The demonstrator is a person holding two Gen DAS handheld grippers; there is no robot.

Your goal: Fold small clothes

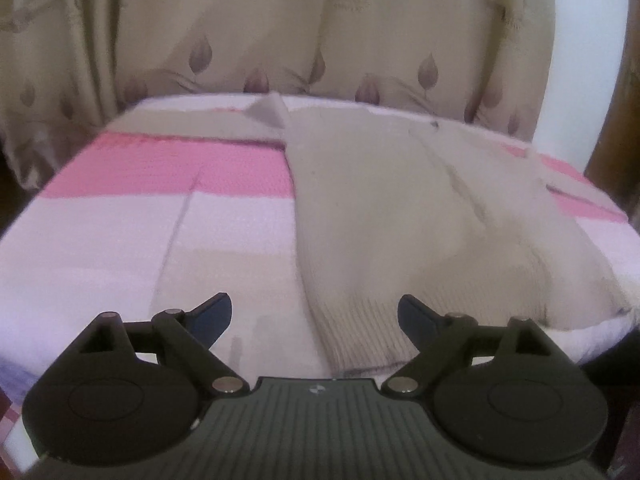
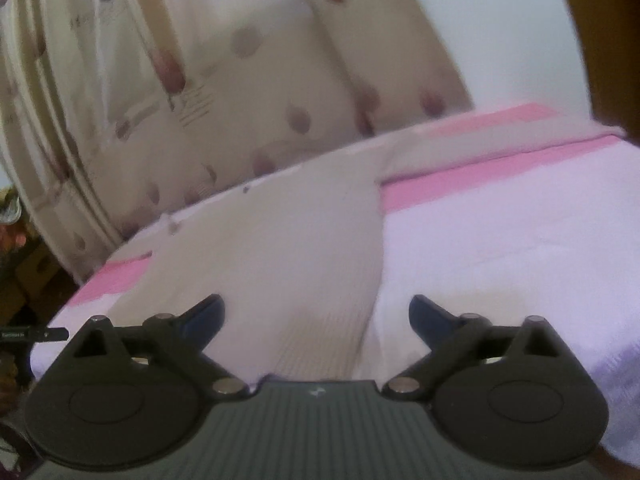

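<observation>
Garment: beige knit sweater [image 1: 380, 208], lying flat on the cloth-covered table, ribbed hem at the near edge, nothing gripping it
Left tongs: left gripper [image 1: 316, 312] hovers over the near table edge, jaws spread wide, empty
Left tongs fingers: dark blue fingertips [image 1: 216, 312], clear of the fabric; ribbed hem lies below the gap, toward the right tip
Right tongs: right gripper [image 2: 318, 314] also spread wide, empty, above the near edge
Right tongs fingers: blue fingertips [image 2: 430, 316], no cloth pinched; hem visible below between the tips
Sweater in right view: sweater [image 2: 272, 240] fills the left half of the table, its straight side edge running near to far down the middle
Sweater shape: body looks folded lengthwise; a sleeve stretches left along the far edge in left view; small dark button or speck near the far end
Collar area: a grey flap [image 1: 268, 110] sticks up at the far edge, blurred, cannot tell what part
Surface: pink and white checked tablecloth [image 1: 140, 208], bare to the left of the sweater in left view, to the right in right view
Backdrop: cream curtain with leaf print [image 1: 208, 40] hanging just behind the far table edge
Right side: white wall [image 1: 584, 60], then a brown wooden edge
Image quality: both views motion-blurred, right view more so
</observation>
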